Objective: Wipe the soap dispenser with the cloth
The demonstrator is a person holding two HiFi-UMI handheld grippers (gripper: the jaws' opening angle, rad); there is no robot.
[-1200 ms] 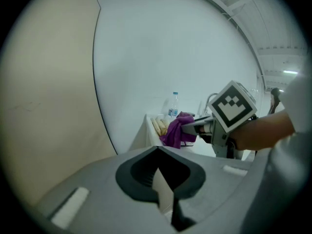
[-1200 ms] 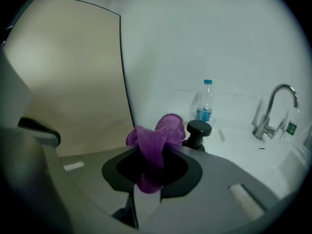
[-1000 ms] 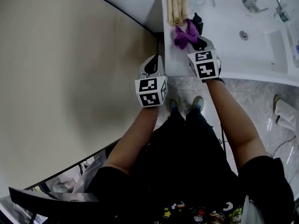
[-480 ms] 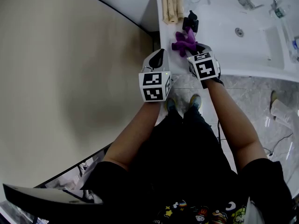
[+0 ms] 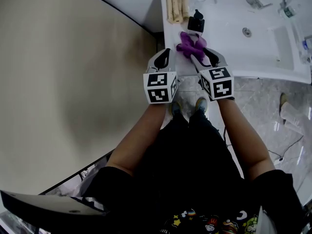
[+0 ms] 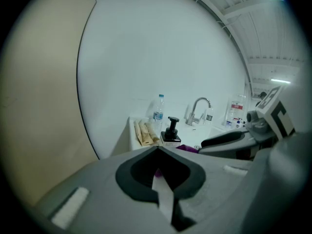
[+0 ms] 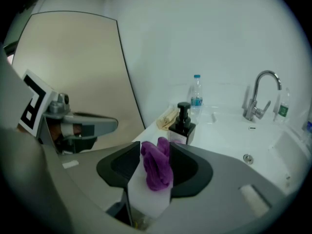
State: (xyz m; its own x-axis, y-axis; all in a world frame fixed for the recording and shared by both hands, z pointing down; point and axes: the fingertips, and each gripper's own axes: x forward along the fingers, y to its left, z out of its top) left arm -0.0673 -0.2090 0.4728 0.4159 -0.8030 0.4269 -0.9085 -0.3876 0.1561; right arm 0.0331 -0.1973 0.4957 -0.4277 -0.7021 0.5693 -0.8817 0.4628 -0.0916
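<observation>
Right gripper (image 7: 156, 152) was clenched on the purple cloth (image 7: 157, 165), w/ a bunched wad sticking up past the jaw tips. Left gripper (image 6: 158, 165) was squeezed shut w/ nothing in it, held near the counter's left edge, beside the right one. The black soap dispenser (image 5: 196, 21) stood upright on the white counter (image 5: 222, 28), ahead of the cloth and apart from it. Beige rolled towels (image 5: 176, 5) lay just to its left, and a water bottle (image 7: 196, 96) stood behind. The faucet (image 7: 258, 95) and sink basin (image 5: 273, 40) were off to the right.

Step in hand looked like the approach: cloth gripped, no contact w/ the dispenser yet, so the wiping itself hadn't begun. To do it well, prob. bring the wad in square to the dispenser's near face, so fabric, not bare jaw tips, meets the plastic. Press lightly. A pump dispenser like this could slide or tip on a smooth counter (esp. if pushed high up near the pump head). The left gripper was free, so it could steady the body from the far side while the right strokes down the sides, then over the pump. Short strokes would stay clear of the towels and the water bottle. Watch the grip too: the wad sat loose above the jaws and might fold away under pressure.
</observation>
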